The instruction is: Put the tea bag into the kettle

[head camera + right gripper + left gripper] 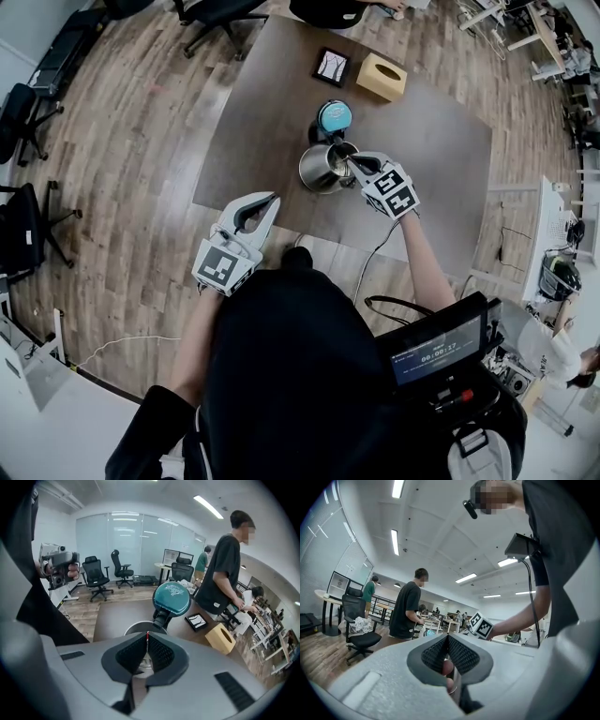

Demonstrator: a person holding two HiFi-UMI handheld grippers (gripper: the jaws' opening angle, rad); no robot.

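Now right tool [147, 638] above kettle [323, 170] mouth, jaws nipping red tag [147, 635], probably tea bag's. Bag light, limp, tears easily: hold tag. Left tool [447, 641] closed, empty.

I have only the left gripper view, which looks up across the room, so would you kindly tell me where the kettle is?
Observer: The kettle stands on the brown table, just ahead of the person, with its teal lid up.
Operator: Thank you. Where is the right hand-held gripper in relation to it?
Observer: The right hand-held gripper is at the kettle's open mouth.
Operator: Is it holding anything?
Observer: Yes, its jaws are shut on a thin red-edged slip, apparently the tea bag.
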